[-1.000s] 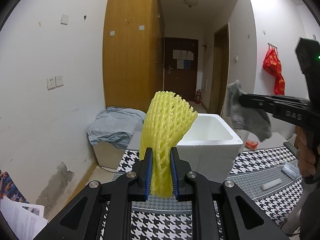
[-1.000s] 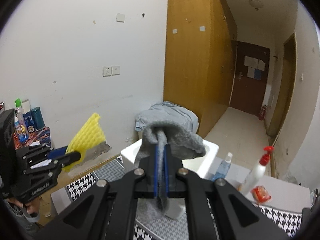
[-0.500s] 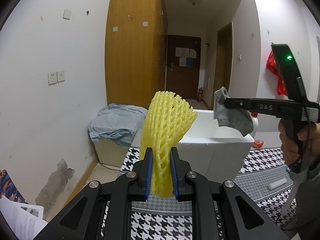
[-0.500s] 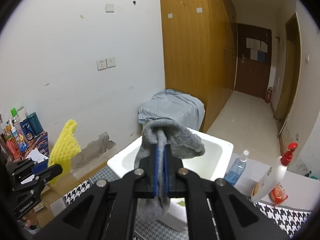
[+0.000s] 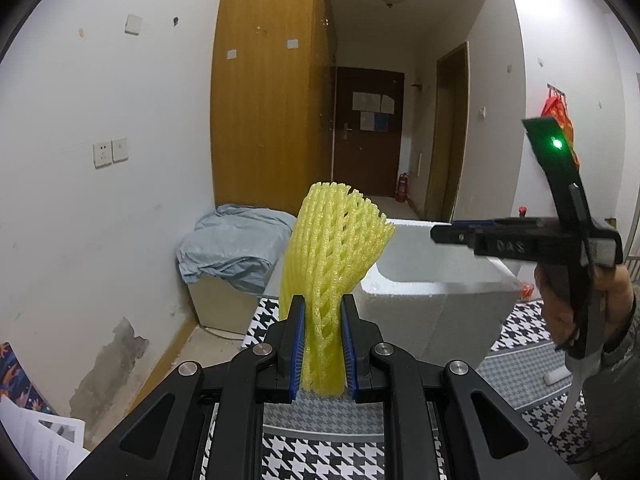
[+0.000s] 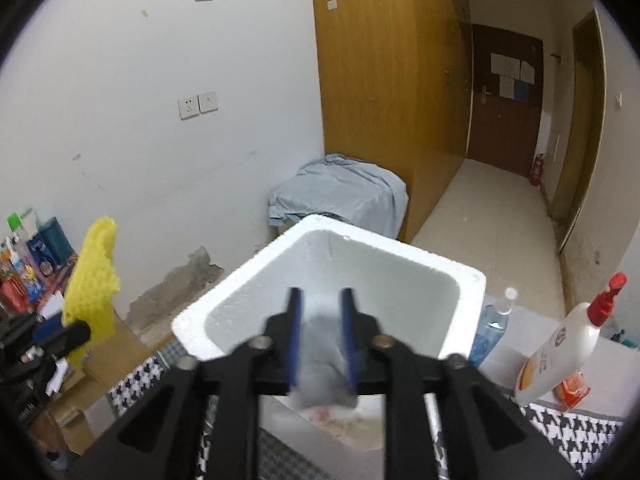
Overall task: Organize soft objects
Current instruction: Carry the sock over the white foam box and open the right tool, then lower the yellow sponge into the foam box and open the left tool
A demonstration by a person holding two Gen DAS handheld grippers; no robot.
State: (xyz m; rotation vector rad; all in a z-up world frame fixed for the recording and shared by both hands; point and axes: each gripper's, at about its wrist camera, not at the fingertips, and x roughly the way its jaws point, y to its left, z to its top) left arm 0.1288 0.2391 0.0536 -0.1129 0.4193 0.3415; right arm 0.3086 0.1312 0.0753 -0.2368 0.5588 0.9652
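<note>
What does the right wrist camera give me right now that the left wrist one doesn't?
Only the right wrist view looks down into the white foam box: a blurred gray cloth between the open right gripper, plus two spray bottles beside the box. Only the left wrist view shows the left gripper clamped on the yellow foam net close up. Both show box, net and blue-covered bundle.
</note>
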